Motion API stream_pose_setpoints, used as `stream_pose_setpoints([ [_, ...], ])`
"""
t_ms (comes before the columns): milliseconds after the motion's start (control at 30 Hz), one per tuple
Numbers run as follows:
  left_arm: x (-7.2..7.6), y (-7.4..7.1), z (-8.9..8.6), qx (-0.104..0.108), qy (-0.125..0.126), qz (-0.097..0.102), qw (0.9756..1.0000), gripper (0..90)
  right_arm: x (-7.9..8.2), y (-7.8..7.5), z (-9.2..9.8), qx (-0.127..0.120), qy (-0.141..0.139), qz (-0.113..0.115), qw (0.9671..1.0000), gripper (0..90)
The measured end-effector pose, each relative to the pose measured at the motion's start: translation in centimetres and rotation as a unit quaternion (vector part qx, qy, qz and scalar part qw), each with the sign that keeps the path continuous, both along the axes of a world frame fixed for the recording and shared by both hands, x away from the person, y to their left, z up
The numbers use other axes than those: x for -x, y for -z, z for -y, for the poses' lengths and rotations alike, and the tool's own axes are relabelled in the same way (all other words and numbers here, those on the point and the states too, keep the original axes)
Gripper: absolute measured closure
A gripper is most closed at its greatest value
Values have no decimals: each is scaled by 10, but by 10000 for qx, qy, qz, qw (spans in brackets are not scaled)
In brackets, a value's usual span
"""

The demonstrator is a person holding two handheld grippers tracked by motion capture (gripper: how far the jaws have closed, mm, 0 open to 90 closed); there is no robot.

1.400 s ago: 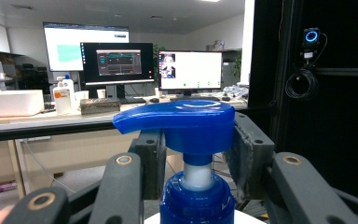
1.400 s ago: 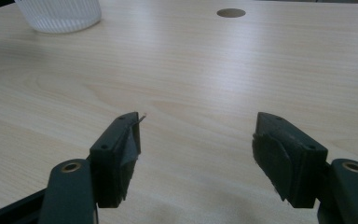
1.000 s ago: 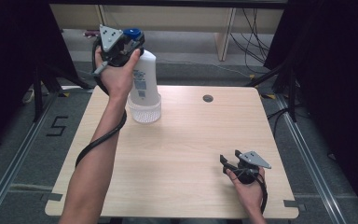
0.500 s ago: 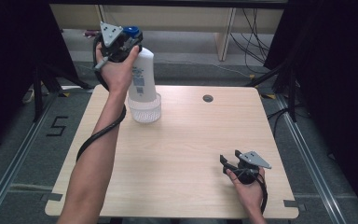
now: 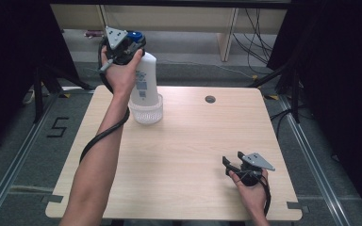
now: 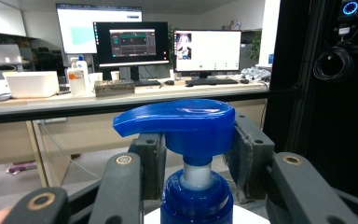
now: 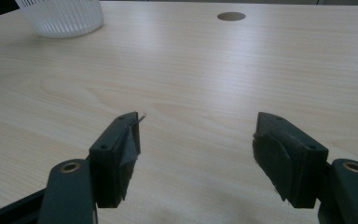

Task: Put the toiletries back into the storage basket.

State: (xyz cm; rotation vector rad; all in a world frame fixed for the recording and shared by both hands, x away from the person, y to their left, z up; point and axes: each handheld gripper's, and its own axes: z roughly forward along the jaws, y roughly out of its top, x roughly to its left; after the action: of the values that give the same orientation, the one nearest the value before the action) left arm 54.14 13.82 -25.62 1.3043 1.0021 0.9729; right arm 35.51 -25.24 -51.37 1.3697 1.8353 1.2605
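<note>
A white pump bottle [image 5: 146, 77] with a blue pump head [image 6: 182, 123] stands tilted at the table's back left. Its lower end sits inside a white ribbed basket [image 5: 146, 112]; I cannot tell whether it rests on the bottom. My left gripper [image 5: 129, 46] is shut on the bottle at the pump, with its pads [image 6: 151, 161] pressed on either side just under the head. My right gripper [image 5: 231, 165] hovers low over the table's front right, open, with nothing between its fingers [image 7: 121, 149]. The basket [image 7: 63, 18] shows far off in the right gripper view.
The wooden table [image 5: 193, 141] has a round cable hole [image 5: 210, 99] at the back middle. Beyond the table is a desk with monitors [image 6: 130, 44] and a white bin. Dark frames and cables flank both sides.
The left hand with the bottle has shifted only slightly, a little up and back. The basket and the right gripper have stayed where they were.
</note>
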Motion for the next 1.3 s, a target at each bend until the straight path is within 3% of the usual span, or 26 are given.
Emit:
stream_pose_setpoints([
  [133,-2,5,1,-17,14,-40,10000,599,-1,0,1,184,-8,40,9998,323],
  [333,-5,13,1,-12,6,-110,9999,599,-1,1,1,176,1,85,9998,322],
  [433,-6,17,2,-50,30,-161,9999,599,0,0,-1,83,35,-20,10000,322],
  [467,-7,18,2,-46,35,-177,9998,599,-1,0,2,255,-90,43,9996,322],
  [500,-7,21,2,-30,15,-201,9998,599,-1,1,0,115,-37,34,9999,321],
  [600,-8,24,2,-5,9,-241,9997,599,0,0,0,99,7,-36,9999,320],
  [633,-9,25,2,-1,9,-249,9997,599,0,0,-1,-9,-27,-27,10000,320],
  [800,-9,30,4,-42,40,-298,9995,598,0,0,-1,-35,-30,-41,10000,319],
  [833,-9,31,5,-22,38,-309,9995,599,-2,1,1,136,-35,113,9998,319],
  [867,-9,32,5,0,50,-333,9994,599,-1,1,0,98,-13,22,9999,319],
  [1033,-9,37,4,-50,51,-385,9992,599,-2,0,1,240,-60,47,9997,319],
  [1300,-11,48,3,-76,54,-528,9986,599,-2,1,1,208,-34,84,9997,319],
])
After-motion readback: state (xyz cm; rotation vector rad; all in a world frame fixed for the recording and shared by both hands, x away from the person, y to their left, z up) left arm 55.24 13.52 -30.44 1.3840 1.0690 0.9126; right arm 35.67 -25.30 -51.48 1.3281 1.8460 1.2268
